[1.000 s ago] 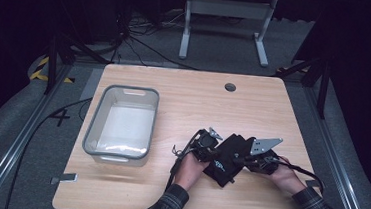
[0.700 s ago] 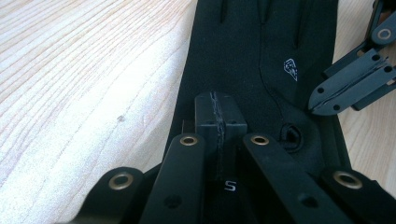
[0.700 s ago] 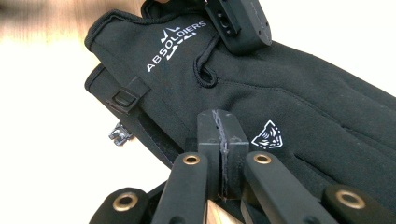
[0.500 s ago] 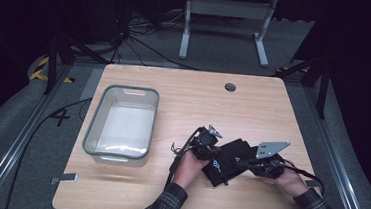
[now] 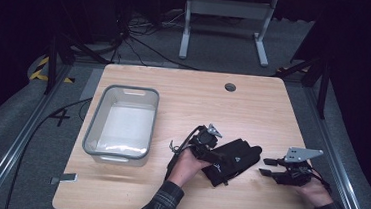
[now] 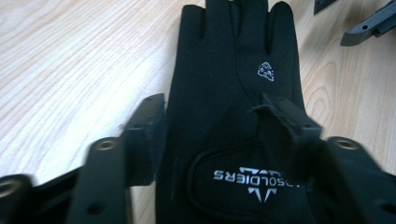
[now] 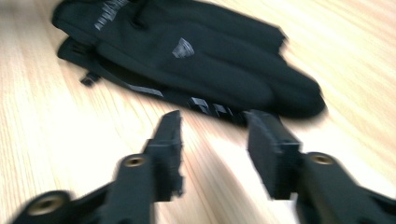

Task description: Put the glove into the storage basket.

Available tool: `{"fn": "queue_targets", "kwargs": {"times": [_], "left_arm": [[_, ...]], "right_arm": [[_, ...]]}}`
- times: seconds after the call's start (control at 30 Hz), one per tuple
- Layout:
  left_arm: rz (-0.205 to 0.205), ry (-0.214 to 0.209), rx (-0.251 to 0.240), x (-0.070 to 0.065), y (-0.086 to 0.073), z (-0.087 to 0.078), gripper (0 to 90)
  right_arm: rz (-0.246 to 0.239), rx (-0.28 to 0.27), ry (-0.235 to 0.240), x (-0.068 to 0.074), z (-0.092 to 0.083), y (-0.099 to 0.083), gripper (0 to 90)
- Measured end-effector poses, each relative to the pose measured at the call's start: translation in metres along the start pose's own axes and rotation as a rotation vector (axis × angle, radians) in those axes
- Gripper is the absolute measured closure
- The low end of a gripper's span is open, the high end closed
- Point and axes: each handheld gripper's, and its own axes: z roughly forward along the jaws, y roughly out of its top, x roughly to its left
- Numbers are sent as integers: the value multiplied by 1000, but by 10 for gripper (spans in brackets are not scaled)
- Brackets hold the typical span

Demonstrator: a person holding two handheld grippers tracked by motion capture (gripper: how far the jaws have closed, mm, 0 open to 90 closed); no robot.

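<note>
Black gloves [image 6: 233, 107] lie between the left gripper's [image 6: 212, 121] just-parted jaws; right gripper [image 7: 212, 140] released, just beside.

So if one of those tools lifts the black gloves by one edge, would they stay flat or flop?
Probably flop: the black gloves look like soft fabric lying flat on the table. They seem light. Stacked loosely, the two might slide apart, judging by the offset edges in the right gripper view.

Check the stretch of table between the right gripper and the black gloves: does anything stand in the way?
Nothing visible does. The right gripper, its jaws just opened and empty, sits apart from the black gloves with bare wooden table between them. The left gripper, jaws open, straddles the gloves at the cuff end.
</note>
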Motion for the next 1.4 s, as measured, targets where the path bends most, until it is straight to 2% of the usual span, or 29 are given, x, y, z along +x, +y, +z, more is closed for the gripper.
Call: {"fn": "queue_targets", "kwargs": {"times": [0.03,0.07,0.27,0.37,0.57,0.83,0.93,1.0,1.27,1.4], "left_arm": [[15,3,7,-2,2,1,312],[27,-3,9,-3,5,3,278],[62,-12,26,-10,13,14,154],[70,-2,37,-12,15,20,140],[102,20,83,-16,16,32,127],[138,64,111,-19,14,41,124],[113,44,113,-17,11,45,117],[114,44,110,-18,10,45,117],[135,43,105,-21,9,42,238],[151,18,108,-24,9,39,422]], "right_arm": [[19,9,-16,-2,-3,-7,429],[29,20,-26,-3,-4,-11,391],[43,52,-96,-7,-7,-28,229],[44,59,-111,-9,-5,-31,182],[42,60,-114,-10,-3,-33,158],[41,44,-112,-11,-2,-35,137],[40,43,-113,-11,-1,-35,136],[40,42,-113,-11,-1,-35,136],[40,34,-112,-11,-1,-36,130],[38,30,-109,-10,-1,-36,119]]}}
